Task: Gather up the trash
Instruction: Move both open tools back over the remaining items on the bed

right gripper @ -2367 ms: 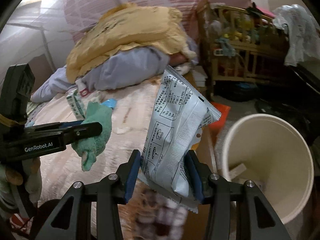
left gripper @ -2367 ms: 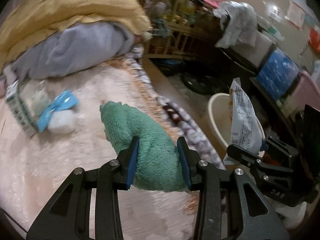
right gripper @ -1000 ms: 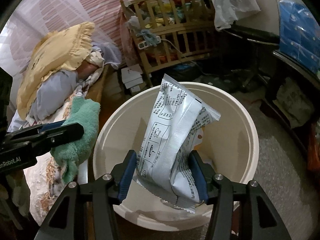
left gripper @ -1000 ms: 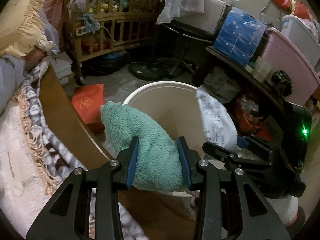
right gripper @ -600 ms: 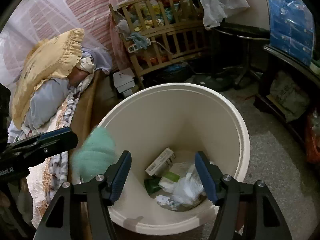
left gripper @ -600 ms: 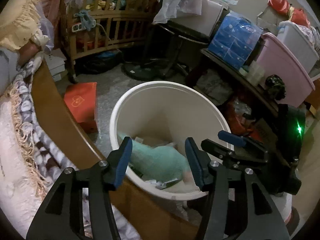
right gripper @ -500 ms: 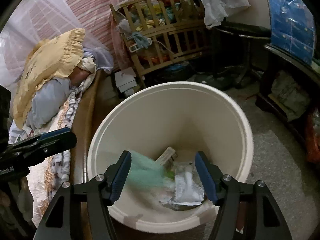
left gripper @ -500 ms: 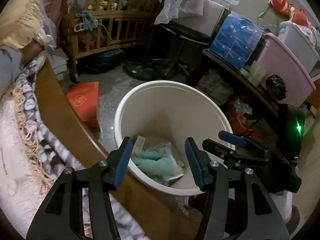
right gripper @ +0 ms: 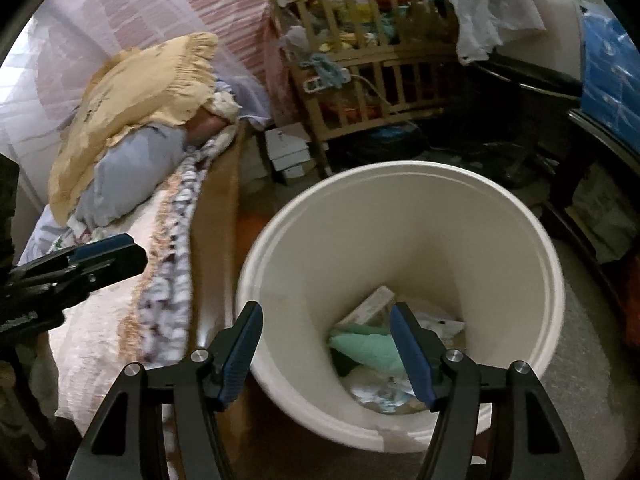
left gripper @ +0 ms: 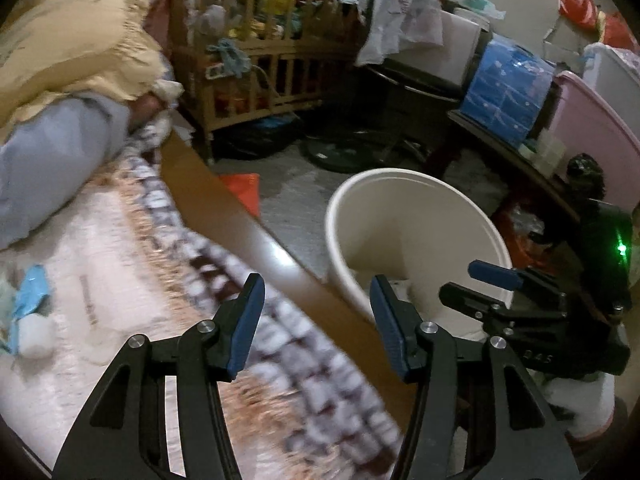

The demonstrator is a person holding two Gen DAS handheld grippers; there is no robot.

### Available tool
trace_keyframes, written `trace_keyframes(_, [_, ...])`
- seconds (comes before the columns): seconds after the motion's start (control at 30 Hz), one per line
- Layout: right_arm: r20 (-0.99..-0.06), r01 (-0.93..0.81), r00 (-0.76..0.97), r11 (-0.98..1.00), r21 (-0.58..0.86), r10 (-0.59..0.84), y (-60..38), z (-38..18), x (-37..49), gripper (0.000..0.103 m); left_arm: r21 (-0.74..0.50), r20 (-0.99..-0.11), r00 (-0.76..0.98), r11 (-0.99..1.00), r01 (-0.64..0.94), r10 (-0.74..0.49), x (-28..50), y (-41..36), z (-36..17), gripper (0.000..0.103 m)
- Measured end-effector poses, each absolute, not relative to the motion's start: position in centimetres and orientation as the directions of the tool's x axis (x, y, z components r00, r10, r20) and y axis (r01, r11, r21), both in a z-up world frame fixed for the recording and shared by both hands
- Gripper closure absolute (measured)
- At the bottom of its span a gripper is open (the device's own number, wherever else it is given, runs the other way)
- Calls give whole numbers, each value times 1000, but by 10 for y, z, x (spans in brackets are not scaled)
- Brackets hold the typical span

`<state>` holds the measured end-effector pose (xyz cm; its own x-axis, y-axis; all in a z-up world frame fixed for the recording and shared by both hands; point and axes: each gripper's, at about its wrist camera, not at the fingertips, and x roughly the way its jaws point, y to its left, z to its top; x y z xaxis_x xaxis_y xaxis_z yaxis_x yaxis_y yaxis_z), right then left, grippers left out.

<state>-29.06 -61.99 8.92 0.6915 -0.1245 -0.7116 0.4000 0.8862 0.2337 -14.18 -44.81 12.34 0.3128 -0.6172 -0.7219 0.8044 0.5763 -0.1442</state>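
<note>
We hold both grippers empty. Our left gripper has its blue pads spread apart with nothing between them, and it hangs over the brown wooden edge of the bed and the fringed, patterned blanket. Our right gripper is spread too, its pads apart over the cream bin, which stands on the floor just beside the bed.

Down in the bin we see the trash: a mint-green cloth, a crumpled silver wrapper under it and a small pale carton against the wall. Any print on them is too small to read.

On the bed, at the left edge of the left view, a blue wrapper and a white wad lie on the pink cover. The other gripper's body in that view carries pale letters that look like "DAS", and a green light glows above them. A yellow frilled pillow and a wooden crib stand behind.
</note>
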Motion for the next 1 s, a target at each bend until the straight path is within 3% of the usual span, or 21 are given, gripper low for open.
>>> trace_keyframes(0.23, [-702,319,710,918,238,-65,-578,100,-267,33,-112,-715,393,649,752,-578,-125,-399,127,50])
trace_keyframes(0.67, [-710,157,702,958,239,63,-498,102,-209,33,-123,-734,481,790,600,-480,-78,-297,116,50])
trace_keyframes(1.0, [-722,45,679,975,217,130,-442,100,-166,33,-101,-750,549,884,456,-369,4,-239,110,50])
